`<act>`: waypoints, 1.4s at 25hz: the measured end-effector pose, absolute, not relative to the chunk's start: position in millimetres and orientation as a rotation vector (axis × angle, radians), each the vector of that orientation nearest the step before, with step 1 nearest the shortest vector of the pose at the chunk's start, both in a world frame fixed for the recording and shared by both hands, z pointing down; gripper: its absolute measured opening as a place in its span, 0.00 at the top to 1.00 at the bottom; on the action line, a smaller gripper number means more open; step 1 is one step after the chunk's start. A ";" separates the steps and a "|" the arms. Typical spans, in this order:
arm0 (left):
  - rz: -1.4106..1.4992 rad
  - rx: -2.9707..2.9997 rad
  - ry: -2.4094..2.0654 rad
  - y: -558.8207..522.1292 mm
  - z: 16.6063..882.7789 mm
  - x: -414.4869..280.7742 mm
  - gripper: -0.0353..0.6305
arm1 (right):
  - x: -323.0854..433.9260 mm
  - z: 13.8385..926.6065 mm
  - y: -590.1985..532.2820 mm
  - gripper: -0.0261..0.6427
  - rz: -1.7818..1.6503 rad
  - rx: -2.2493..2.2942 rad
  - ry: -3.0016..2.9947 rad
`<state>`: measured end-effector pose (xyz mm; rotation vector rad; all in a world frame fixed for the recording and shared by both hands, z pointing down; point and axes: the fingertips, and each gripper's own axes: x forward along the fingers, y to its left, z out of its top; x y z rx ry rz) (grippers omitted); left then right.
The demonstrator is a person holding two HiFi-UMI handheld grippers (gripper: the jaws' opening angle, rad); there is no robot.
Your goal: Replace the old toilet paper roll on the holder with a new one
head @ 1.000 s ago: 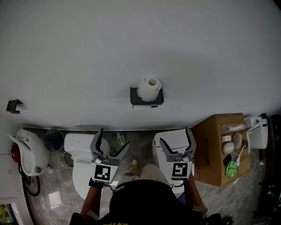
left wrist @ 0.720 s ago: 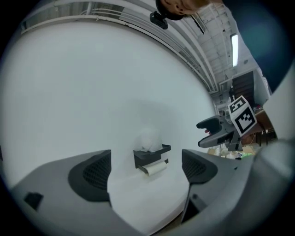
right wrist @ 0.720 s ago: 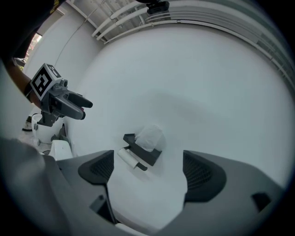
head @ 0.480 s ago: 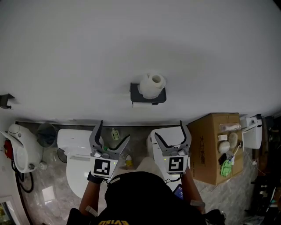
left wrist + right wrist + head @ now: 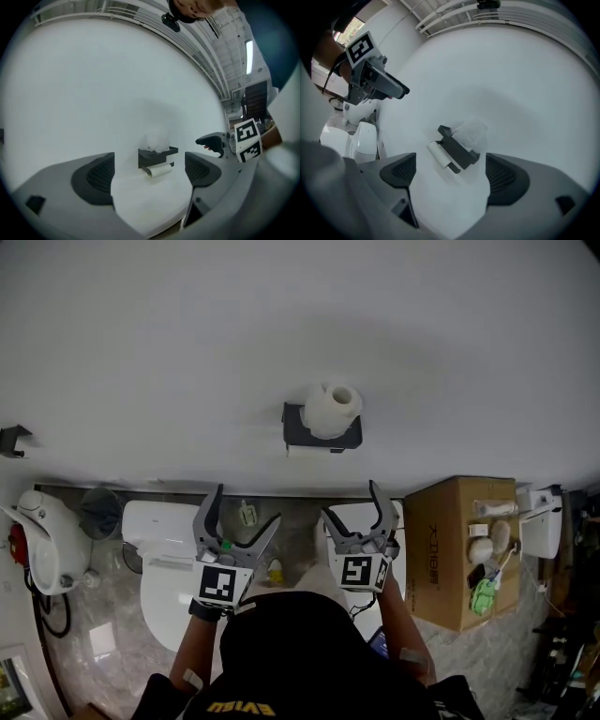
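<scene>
Big roll (image 5: 332, 409) sat on black holder (image 5: 293, 430) mid frame, left gripper (image 5: 247, 504) and right gripper (image 5: 350, 500) below it, both jaws wide open, holding nothing.

This is looking like a bathroom: a white toilet (image 5: 161, 538) is standing on a marble-patterned floor (image 5: 112, 615), and the white wall (image 5: 281, 334) above is carrying a black paper holder (image 5: 319, 435) with a roll (image 5: 333, 407).

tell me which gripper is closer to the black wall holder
Right. In the head view the right gripper sits below the holder, slightly to its right; the left gripper is below and farther off to its left. Both are open, and neither touches it.
</scene>
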<state>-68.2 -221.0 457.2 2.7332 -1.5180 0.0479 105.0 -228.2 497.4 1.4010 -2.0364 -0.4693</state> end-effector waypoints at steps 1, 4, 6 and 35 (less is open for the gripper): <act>0.052 2.721 -1.518 -220.8 460.6 -68.4 0.24 | 103.7 502.4 -231.8 0.27 -0.487 1.385 -2.023; 0.051 2.704 -1.514 -218.8 464.0 -66.6 0.24 | 98.0 517.9 -243.2 0.28 -0.526 1.330 -1.995; 0.056 2.701 -1.507 -215.6 466.0 -66.6 0.24 | 91.9 529.4 -250.2 0.28 -0.536 1.294 -1.988; 0.046 2.694 -1.533 -208.1 464.8 -74.9 0.24 | 38.0 592.4 -337.1 0.45 -0.762 0.997 -1.779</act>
